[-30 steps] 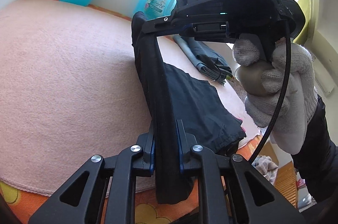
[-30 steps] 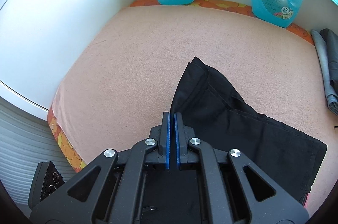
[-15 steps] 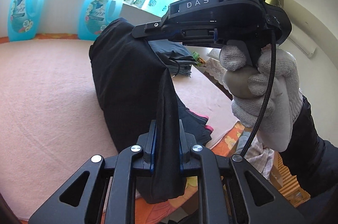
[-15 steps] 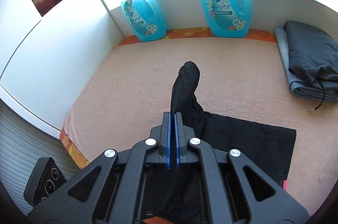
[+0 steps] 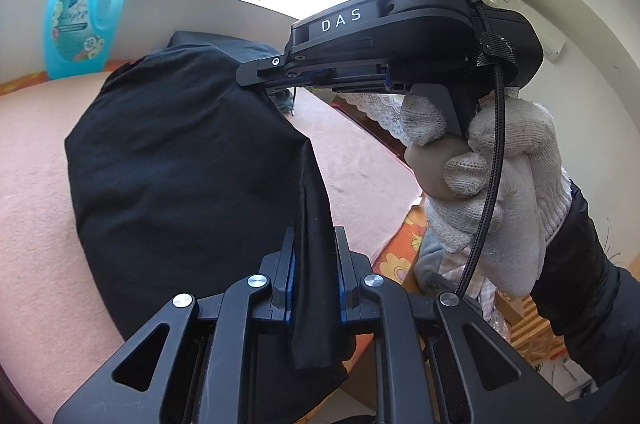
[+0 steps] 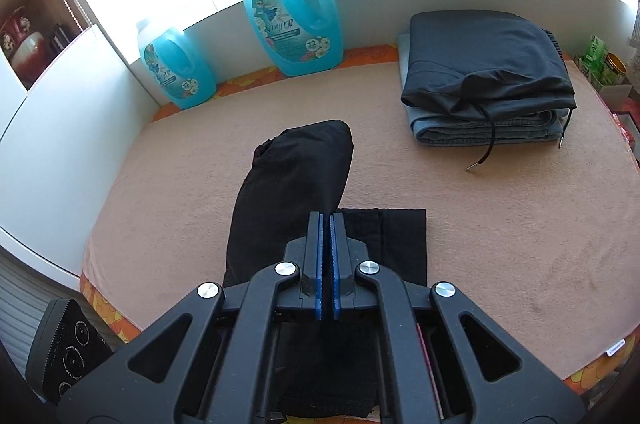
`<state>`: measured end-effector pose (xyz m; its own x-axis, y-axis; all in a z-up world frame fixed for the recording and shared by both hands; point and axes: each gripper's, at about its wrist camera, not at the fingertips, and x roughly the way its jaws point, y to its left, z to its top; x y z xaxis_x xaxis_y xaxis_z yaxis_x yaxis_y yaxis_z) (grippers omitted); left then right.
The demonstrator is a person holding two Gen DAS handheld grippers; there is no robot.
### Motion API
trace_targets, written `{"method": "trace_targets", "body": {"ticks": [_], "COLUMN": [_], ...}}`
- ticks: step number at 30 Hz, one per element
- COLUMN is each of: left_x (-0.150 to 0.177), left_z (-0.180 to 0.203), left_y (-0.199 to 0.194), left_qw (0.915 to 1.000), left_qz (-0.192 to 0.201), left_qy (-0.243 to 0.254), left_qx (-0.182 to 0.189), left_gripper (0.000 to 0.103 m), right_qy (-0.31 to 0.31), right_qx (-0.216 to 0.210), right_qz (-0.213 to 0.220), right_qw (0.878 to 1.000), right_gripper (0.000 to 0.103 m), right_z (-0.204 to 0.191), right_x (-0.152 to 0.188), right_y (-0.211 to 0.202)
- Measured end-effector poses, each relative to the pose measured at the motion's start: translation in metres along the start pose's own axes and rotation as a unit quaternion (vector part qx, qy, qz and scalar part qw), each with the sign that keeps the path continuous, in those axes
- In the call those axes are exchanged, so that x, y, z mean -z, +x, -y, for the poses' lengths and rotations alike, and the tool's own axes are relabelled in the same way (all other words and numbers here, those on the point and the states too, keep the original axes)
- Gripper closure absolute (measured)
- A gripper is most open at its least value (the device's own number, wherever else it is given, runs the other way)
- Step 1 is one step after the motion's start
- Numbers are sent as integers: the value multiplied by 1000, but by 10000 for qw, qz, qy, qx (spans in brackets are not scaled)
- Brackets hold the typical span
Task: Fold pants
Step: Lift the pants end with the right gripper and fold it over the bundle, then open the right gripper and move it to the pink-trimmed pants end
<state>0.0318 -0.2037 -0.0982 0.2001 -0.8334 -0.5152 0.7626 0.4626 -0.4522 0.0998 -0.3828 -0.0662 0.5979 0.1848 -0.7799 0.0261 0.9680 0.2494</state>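
Note:
The black pants (image 5: 176,160) hang lifted over the pink blanket (image 5: 28,152), held by both grippers. My left gripper (image 5: 314,248) is shut on a bunched edge of the black cloth. The other gripper's black body (image 5: 384,36), held by a white-gloved hand (image 5: 492,180), reaches in from the right, its tip against the cloth's top edge. In the right wrist view my right gripper (image 6: 325,224) is shut on the pants (image 6: 296,184), which rise from a flat part lying on the blanket (image 6: 520,224).
A folded stack of dark and denim pants (image 6: 488,80) lies at the back right of the blanket. Two blue detergent jugs (image 6: 292,20) stand against the back wall, more on the sill. A white wall (image 6: 60,128) bounds the left side.
Both grippers have lifted the pants higher and drawn them toward the near edge. The cloth has bunched into a raised fold, and less of it lies flat on the blanket.

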Motion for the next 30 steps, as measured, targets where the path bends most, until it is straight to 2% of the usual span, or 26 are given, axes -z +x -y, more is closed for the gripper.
{"method": "trace_targets", "body": {"ticks": [6,11,12,14,15,19,22,23,27,30], "left_x": [1,6,8,9,10,17,21,22,21,17], "left_z": [-2,-3,-1,1,4,8,10,10,0,-11], "left_y": [36,51,51,53,51,24,-7,-16,-30,-31], "left_qw": [9997,9993,9991,9981,9973,9967,9979,9983,9989,9983], "left_qz": [-240,-370,-414,-618,-730,-769,-573,-476,-364,-262], "left_qy": [-63,-78,-55,-40,-24,183,222,267,110,126], "left_qx": [73,-7,-34,-13,7,-157,-205,-222,-266,-495], "left_gripper": [90,89,88,74,71,69,56,55,55,55], "right_qy": [276,554,567,580,547,736,596,511,217,12], "right_qx": [216,106,101,161,250,298,555,509,44,-313], "right_qz": [-227,-446,-477,-530,-518,-336,17,149,337,282], "right_qw": [9991,9974,9972,9968,9968,9963,9967,9973,9992,9991], "right_gripper": [99,99,99,99,99,99,99,99,99,99], "right_z": [43,71,75,81,83,97,90,83,46,21], "right_x": [5,12,14,17,18,19,23,26,44,66], "right_y": [22,47,53,63,66,57,30,18,-16,-28]}}
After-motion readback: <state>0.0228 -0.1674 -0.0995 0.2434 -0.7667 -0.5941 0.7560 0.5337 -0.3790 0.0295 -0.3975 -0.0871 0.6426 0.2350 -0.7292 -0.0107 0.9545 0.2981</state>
